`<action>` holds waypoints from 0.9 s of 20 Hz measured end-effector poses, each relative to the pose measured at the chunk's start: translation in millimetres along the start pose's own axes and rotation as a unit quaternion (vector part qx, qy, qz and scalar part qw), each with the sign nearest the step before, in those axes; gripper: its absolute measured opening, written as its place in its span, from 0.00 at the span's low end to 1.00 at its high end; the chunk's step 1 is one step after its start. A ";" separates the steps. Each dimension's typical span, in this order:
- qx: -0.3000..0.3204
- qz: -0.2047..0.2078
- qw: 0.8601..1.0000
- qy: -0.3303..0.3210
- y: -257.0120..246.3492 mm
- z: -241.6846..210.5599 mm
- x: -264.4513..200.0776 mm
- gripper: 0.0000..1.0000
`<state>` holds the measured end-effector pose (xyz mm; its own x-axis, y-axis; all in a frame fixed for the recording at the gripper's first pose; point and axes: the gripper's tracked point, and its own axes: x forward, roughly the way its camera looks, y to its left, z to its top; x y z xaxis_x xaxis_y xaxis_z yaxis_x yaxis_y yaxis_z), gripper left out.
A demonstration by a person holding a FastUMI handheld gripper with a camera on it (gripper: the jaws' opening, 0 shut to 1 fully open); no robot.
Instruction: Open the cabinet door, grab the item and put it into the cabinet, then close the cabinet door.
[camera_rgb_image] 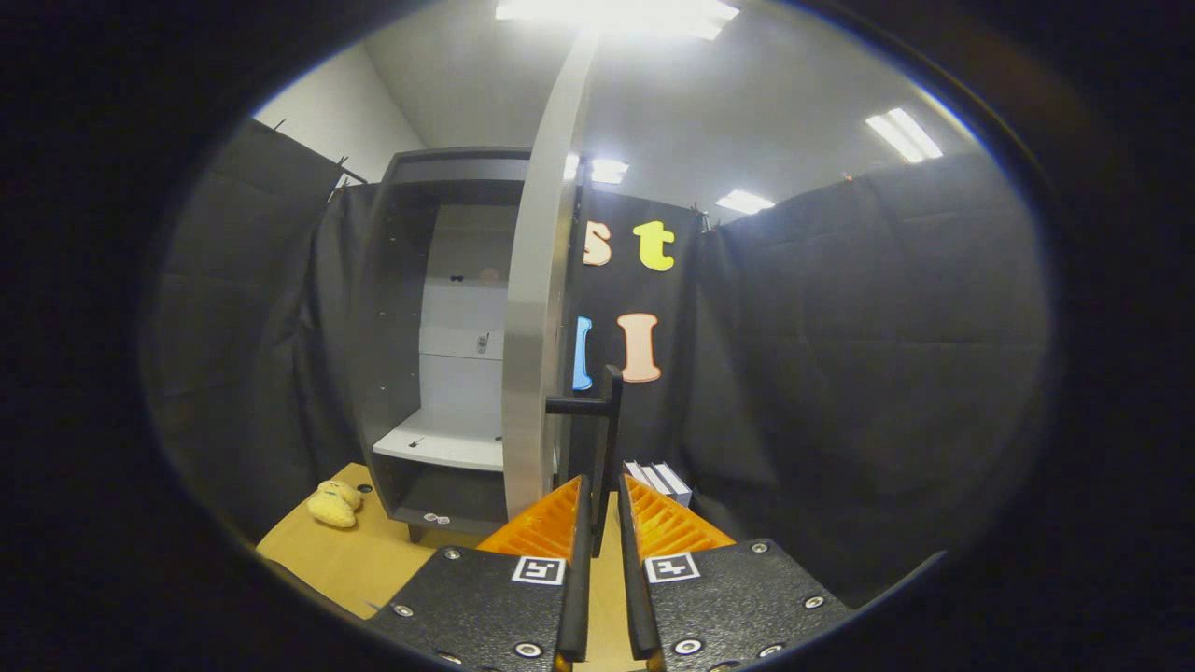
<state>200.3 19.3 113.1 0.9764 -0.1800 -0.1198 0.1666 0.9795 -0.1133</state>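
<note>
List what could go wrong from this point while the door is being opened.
1. The tool has its orange ribbed fingers closed around the thin black bar handle of the silver-edged cabinet door; such a narrow bar may slip out mid-swing.
2. The small stack of white books sits just beyond the handle, so a wider swing might knock it.
3. The yellow plush toy lies on the tan tabletop near the cabinet's front corner, where it could get nudged.

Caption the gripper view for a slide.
Gripper jaws shut on the black door handle, cabinet door swung open, yellow plush toy waiting on the table.
</note>
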 end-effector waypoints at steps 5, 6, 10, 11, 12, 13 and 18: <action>0.037 -0.017 0.998 -0.037 -3.5 14.3 -29.2 0.17; 0.046 -0.011 0.998 -0.040 -2.6 15.2 -31.7 0.17; 0.062 0.015 0.996 -0.061 17.0 27.6 -34.8 0.25; 0.063 0.026 0.995 -0.068 30.4 28.1 -35.6 0.27; 0.064 0.039 0.994 -0.073 42.1 30.0 -38.6 0.28; 0.066 0.052 0.993 -0.079 54.0 31.7 -41.2 0.36; 0.065 0.081 0.990 -0.092 100.9 23.3 -46.3 0.93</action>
<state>175.1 128.5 130.2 0.9982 -0.0121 0.0579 0.0109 0.9997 0.0213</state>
